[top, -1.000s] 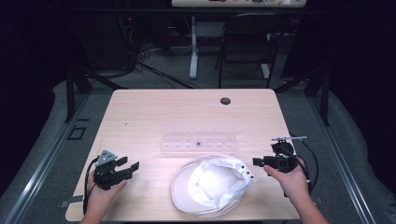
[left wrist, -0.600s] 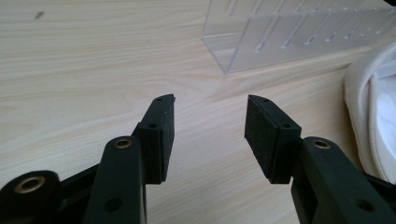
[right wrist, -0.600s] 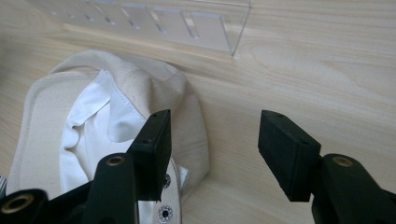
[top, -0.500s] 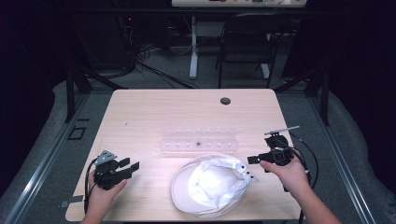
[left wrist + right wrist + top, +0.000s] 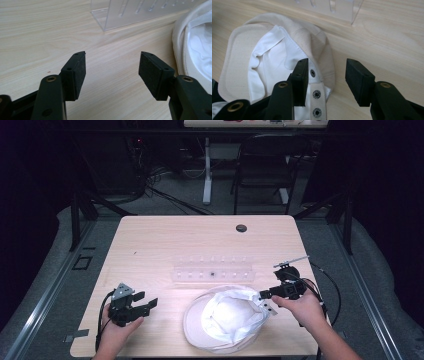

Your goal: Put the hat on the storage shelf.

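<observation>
We find a white cap (image 5: pixel 225 320) lying upside down on the wooden table (image 5: pixel 165 240), at the near edge and a little right of centre, its brim toward the near left and its white lining facing up. In the right gripper view the cap (image 5: pixel 274 57) shows a back strap with metal snaps (image 5: pixel 316 94) running toward the camera.

The right gripper (image 5: pixel 267 295) sits at the cap's right rim, held by the person's right hand (image 5: pixel 300 307). Its jaws have just been closing, yet they stand apart. In its own view the right gripper (image 5: pixel 325 80) has one pad over the strap beside the snaps and the other over bare table; the pads press on nothing that we can see. Whether the one pad touches the cloth we cannot tell.

The left gripper (image 5: pixel 147 304) rests at the near left of the table, well apart from the cap, in the left hand (image 5: pixel 117 332). Its jaws have just been opening. In its own view the left gripper (image 5: pixel 112 72) stands wide with only table grain between the pads, and the cap's brim lies to the right.

A clear plastic rack (image 5: pixel 212 272) lies across the middle of the table, just beyond the cap. A dark round grommet (image 5: pixel 241 228) sits near the far edge.
</observation>
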`<state>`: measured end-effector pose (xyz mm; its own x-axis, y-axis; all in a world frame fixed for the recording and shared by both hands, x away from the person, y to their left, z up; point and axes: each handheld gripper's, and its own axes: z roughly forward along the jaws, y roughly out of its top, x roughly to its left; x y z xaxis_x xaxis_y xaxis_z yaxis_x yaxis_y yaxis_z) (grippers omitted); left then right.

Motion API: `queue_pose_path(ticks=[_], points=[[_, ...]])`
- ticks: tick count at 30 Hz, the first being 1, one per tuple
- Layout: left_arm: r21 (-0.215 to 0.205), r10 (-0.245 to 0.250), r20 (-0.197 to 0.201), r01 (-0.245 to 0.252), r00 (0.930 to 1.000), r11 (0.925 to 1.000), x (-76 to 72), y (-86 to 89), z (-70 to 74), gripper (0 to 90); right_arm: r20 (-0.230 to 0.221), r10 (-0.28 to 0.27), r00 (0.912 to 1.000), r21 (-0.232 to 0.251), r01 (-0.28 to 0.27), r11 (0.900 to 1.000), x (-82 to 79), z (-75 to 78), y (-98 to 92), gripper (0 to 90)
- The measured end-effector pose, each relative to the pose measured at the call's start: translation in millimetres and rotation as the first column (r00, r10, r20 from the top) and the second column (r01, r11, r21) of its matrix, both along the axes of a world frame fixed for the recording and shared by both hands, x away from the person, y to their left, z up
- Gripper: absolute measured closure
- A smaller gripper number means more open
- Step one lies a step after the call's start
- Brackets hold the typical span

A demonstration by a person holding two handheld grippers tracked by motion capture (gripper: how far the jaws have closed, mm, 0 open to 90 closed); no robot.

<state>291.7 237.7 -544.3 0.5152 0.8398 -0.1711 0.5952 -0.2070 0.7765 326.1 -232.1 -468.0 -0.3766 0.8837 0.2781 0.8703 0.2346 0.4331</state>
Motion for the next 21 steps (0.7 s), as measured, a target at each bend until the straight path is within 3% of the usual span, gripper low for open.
queue_pose_path(ticks=[1,5,7,10,13,21], points=[[-0.003,-0.01,0.0,0.01,0.9999,0.9999,-1.2,-1.1,0.3,45.9,0.001,0.0,1.0,-0.005,0.0,1.0,-0.5,-0.9,0.8,54.7],[-0.008,-0.027,0.051,0.028,0.9983,0.9996,-4.8,-7.1,2.0,48.5,0.03,0.008,0.9995,-0.005,-0.008,1.0,-1.9,-4.9,4.6,56.6],[-0.011,-0.029,0.051,0.03,0.9982,0.9995,-5.3,-7.6,2.1,50.2,0.031,0.009,0.9995,-0.002,-0.009,1.0,-1.9,-5.4,5.2,57.4],[-0.005,-0.044,0.032,0.044,0.9985,0.999,-4.9,-8.3,1.6,53.0,-0.014,0.024,0.9996,-0.005,-0.024,1.0,-0.9,-6.3,7.0,55.8],[0.01,-0.055,0.018,0.055,0.9983,0.9984,-5.7,-10.4,2.0,52.9,-0.024,0.03,0.9993,-0.001,-0.03,1.0,-0.1,-7.9,7.8,55.1],[0.04,-0.089,-0.028,0.09,0.9957,0.9951,-4.6,-17.7,-1.7,47.2,-0.095,0.04,0.9947,0.014,-0.039,0.999,3.3,-18.2,7.7,49.9]])
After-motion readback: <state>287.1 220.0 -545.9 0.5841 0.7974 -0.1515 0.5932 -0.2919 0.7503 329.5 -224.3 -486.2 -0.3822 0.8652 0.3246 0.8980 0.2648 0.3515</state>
